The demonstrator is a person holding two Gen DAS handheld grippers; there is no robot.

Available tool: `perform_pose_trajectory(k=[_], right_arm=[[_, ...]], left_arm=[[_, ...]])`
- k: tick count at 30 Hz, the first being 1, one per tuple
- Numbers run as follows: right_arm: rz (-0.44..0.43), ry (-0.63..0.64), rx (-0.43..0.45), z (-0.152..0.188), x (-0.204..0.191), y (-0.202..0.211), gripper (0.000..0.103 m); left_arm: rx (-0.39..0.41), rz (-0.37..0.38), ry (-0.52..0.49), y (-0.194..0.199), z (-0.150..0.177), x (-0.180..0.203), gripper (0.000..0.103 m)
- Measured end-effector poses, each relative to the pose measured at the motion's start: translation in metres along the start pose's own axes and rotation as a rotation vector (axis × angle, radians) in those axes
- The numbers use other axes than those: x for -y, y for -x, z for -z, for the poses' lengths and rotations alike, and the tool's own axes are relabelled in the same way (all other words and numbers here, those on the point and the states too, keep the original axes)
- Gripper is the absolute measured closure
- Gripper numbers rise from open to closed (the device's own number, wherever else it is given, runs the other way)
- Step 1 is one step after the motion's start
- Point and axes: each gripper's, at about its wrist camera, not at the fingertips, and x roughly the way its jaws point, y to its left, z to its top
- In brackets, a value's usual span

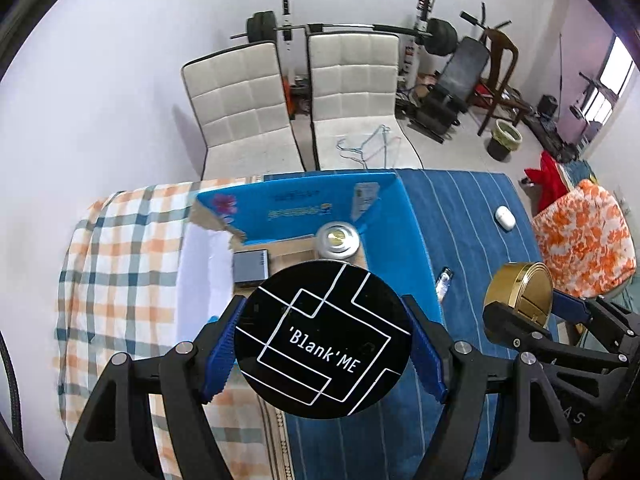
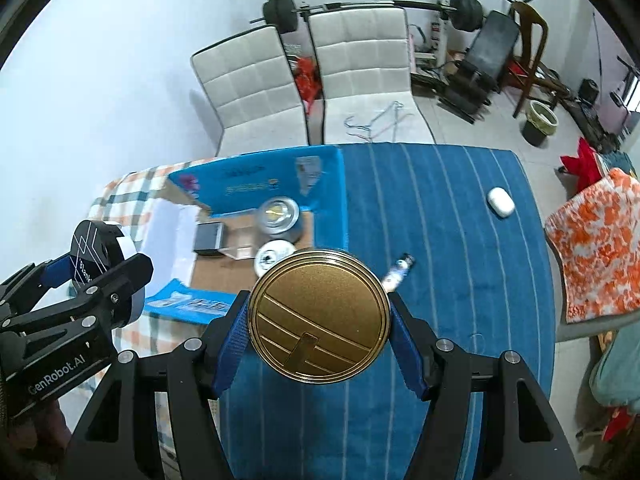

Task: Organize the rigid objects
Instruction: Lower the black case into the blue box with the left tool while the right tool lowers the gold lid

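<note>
- My left gripper [image 1: 324, 344] has black angular arms, ribbed blue pads [image 1: 219, 354], and silver screws.
- My right gripper [image 2: 319, 322] matches it.
- White "GenRobot.AI" lettering marks the left one's body.

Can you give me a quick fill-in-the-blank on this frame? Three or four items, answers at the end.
1. The left gripper is shut on a round ____ tin printed 'Blank'ME.
2. The right gripper is shut on a round ____ tin.
3. The silver can stands inside the blue ____.
4. The white earbud case lies on the ____ striped cloth.

Answers: black; gold; box; blue
</note>
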Motion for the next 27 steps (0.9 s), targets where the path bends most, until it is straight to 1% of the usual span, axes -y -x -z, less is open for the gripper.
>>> perform_pose_trajectory(k=[4,6,8,9,11,13,16,19,22,24,27], right_arm=[[-0.027,0.005,-0.01,-0.003,-0.016,-0.005,0.036],[-0.061,-0.014,-0.033,-0.006,-0.02,-0.018,0.036],[-0.111,-0.052,-0.072,-0.009,-0.021,-0.037,0.036],[-0.141,-0.074,-0.105,-0.012,-0.022,-0.054,0.036],[-0.169,-0.112,-0.156,-0.014,-0.023,-0.084,0.036],[-0.194,-0.149,-0.218,-0.016,-0.027,-0.117,0.036],[-0.216,-0.207,-0.296,-0.014,-0.031,-0.162,0.036],[-0.228,-0.266,-0.36,-0.013,-0.037,-0.202,0.036],[-0.223,-0.305,-0.402,-0.011,-0.044,-0.233,0.036],[-0.216,-0.331,-0.427,-0.009,-0.045,-0.25,0.036],[-0.232,-0.375,-0.475,-0.006,-0.047,-0.27,0.036]], left_arm=[[0.007,-0.006,0.041,0.004,0.004,-0.028,0.03],[-0.015,0.007,0.078,-0.002,0.004,-0.045,0.03],[-0.051,0.037,0.128,-0.016,0.004,-0.063,0.03],[-0.078,0.05,0.155,-0.028,0.005,-0.074,0.03],[-0.127,0.075,0.196,-0.05,0.006,-0.089,0.03],[-0.192,0.107,0.25,-0.08,0.008,-0.105,0.03],[-0.261,0.124,0.281,-0.116,0.011,-0.117,0.03],[-0.325,0.126,0.276,-0.151,0.013,-0.122,0.03],[-0.395,0.164,0.286,-0.18,0.018,-0.125,0.03],[-0.427,0.165,0.284,-0.195,0.022,-0.127,0.03],[-0.456,0.176,0.298,-0.21,0.027,-0.134,0.03]])
